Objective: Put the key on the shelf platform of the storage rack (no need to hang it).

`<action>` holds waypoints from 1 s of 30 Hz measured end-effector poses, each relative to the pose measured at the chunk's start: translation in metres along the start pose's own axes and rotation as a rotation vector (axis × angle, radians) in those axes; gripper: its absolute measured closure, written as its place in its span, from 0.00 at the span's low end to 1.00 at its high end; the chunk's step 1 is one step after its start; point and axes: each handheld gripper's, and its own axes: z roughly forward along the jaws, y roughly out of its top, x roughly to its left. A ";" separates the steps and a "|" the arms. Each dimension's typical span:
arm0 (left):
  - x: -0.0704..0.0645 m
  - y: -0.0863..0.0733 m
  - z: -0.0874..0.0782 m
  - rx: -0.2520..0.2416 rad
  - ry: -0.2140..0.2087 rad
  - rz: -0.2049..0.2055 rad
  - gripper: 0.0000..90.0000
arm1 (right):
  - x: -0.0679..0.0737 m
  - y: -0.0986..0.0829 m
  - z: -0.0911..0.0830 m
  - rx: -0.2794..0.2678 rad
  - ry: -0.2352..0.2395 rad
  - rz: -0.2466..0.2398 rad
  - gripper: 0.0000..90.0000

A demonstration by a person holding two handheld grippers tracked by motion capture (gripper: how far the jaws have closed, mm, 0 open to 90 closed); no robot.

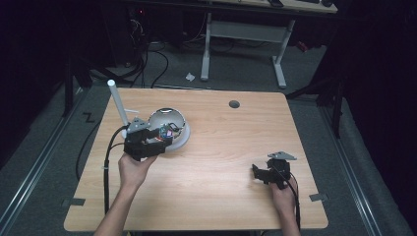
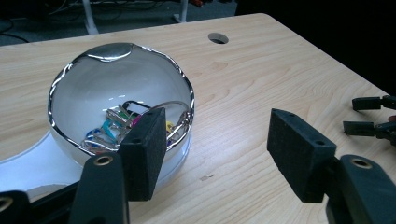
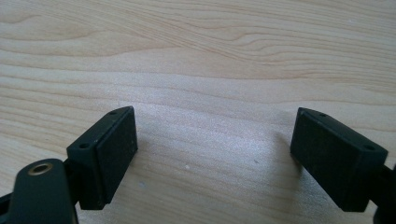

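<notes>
My left gripper (image 2: 212, 154), jaws spread, sits at the shiny bowl (image 2: 70, 84) of what look like coloured clips (image 2: 116, 123), near the table's (image 1: 221, 147) left edge. My right gripper (image 3: 215, 154), spread, hovers near the right edge. I read no labels.

High view above my side of the table (image 1: 216, 147), looking forward and down, my left gripper view close beside the bowl (image 2: 121, 93), shared with it, my right gripper view pressed near bare tabletop, facing down.
</notes>
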 end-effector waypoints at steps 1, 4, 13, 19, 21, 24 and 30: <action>-0.001 -0.001 0.000 0.001 0.000 0.000 0.43 | 0.000 0.000 0.000 0.000 0.000 0.000 0.16; -0.003 -0.005 0.000 0.010 0.001 0.005 0.42 | 0.000 0.000 0.000 0.000 0.000 0.000 0.16; -0.009 -0.012 -0.005 -0.007 -0.011 0.002 0.42 | 0.000 0.000 0.000 0.000 0.000 0.000 0.16; -0.012 -0.017 -0.010 -0.016 -0.009 -0.002 0.42 | 0.000 0.000 0.000 0.000 0.000 0.000 0.16; -0.014 -0.020 -0.011 -0.018 -0.006 0.002 0.42 | 0.000 0.000 0.000 0.000 0.000 0.000 0.16; -0.015 -0.023 -0.012 -0.017 -0.010 -0.001 0.42 | 0.000 0.000 0.000 0.000 0.000 0.000 0.16; -0.017 -0.028 -0.011 -0.013 0.000 0.000 0.42 | 0.000 0.000 0.000 0.000 -0.001 0.000 0.16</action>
